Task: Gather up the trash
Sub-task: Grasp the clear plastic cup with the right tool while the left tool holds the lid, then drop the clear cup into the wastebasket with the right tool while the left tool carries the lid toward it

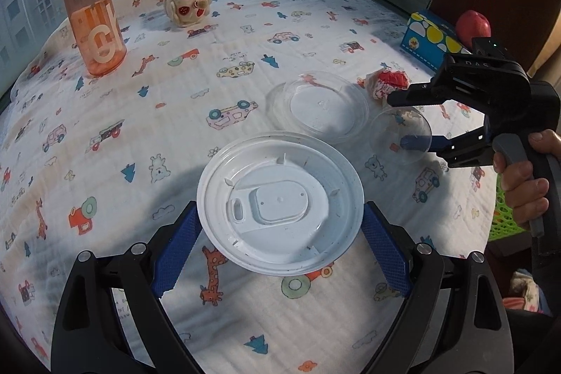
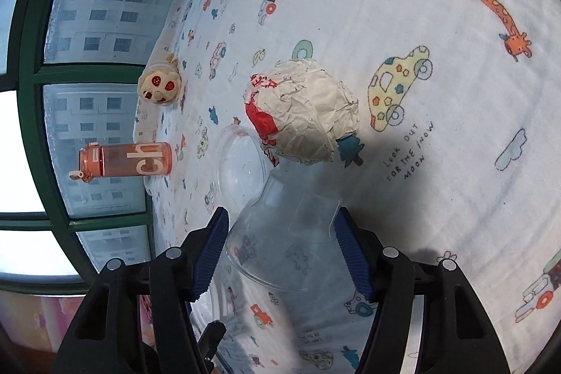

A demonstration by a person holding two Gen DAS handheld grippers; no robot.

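The left gripper has its fingers wide apart, clamped on the two edges of a white plastic lid. The lid is round and flat, so it has no long side. It is tipped up a bit, with its hollow side facing the camera, above the bench with the cartoon cloth.

The right gripper has a small clear cup between its fingers. The blue pads sit at both sides of the cup. The cup lies on its side across the fingers.

Just past the cup is a crumpled paper ball with red on it. Beside the ball, a clear round lid lies flat on the cloth.

I think this is the picking-up step. Both hands look full, so next they likely carry these to a bin. The green basket by the right hand could be it. The cup is thin, so a hard squeeze could crush it.
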